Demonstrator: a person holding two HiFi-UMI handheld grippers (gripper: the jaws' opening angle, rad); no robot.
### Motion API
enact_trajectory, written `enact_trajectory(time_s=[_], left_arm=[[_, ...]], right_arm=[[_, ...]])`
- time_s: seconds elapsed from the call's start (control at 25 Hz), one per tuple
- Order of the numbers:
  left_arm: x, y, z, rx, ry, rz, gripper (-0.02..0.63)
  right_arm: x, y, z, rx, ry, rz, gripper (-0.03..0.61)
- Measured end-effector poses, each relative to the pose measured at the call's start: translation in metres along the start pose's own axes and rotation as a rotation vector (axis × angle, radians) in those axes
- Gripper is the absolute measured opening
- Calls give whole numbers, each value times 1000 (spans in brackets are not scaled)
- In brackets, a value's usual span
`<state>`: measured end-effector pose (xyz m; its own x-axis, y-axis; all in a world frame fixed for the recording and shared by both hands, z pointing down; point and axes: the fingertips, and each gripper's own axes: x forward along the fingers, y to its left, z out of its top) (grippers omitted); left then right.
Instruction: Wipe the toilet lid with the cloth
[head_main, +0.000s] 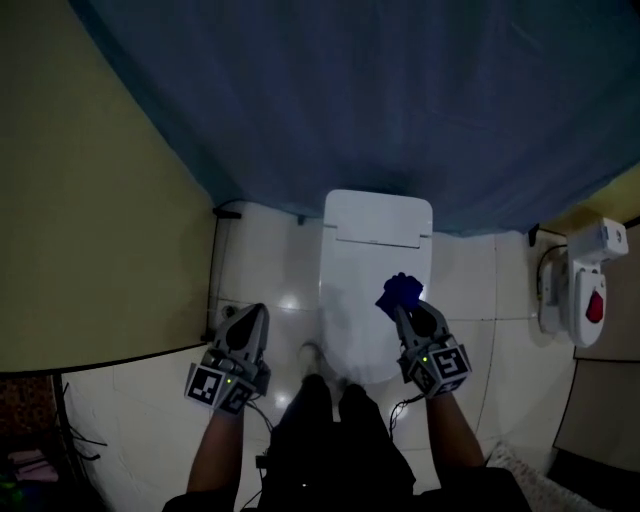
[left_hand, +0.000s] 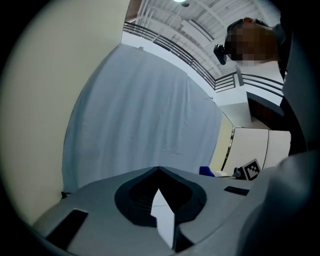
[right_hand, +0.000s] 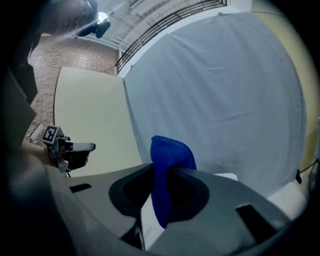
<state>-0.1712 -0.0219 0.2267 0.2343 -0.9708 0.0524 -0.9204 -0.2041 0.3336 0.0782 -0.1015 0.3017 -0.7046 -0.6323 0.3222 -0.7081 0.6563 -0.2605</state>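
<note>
Right gripper pinches the blue cloth above the white toilet lid. Left gripper, jaws pressed together, hovers at the lid's eight o'clock.

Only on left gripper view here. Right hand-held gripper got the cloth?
Observer: Yes, the right hand-held gripper is shut on the blue cloth.
Operator: Where versus the lid?
Observer: Head view puts the cloth over the right side of the white toilet lid; contact unclear.
Operator: And my left one?
Observer: There the left hand-held gripper sits left of the lid, over the white floor tiles.
</note>
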Motion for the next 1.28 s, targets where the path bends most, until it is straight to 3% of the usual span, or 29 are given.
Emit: enact_trajectory(time_s=[0.28, 0.4, 0.68, 0.88, 1.08, 1.28], left_arm=[[22, 62, -95, 14, 171, 31, -9], [45, 83, -108, -15, 161, 66, -9], [63, 118, -167, -13, 262, 80, -9], [62, 131, -187, -95, 266, 145, -9], [61, 136, -198, -154, 264, 175, -9], [72, 138, -216, -153, 298, 176, -9]], right_arm=[[103, 0, -101, 55, 217, 45, 66], [150, -10, -126, 103, 267, 70, 66], [255, -21, -190, 308, 498, 82, 66], [303, -15, -220, 333, 586, 89, 66], [330, -26, -248, 384, 640, 33, 66], [334, -54, -275, 294, 728, -36, 66]])
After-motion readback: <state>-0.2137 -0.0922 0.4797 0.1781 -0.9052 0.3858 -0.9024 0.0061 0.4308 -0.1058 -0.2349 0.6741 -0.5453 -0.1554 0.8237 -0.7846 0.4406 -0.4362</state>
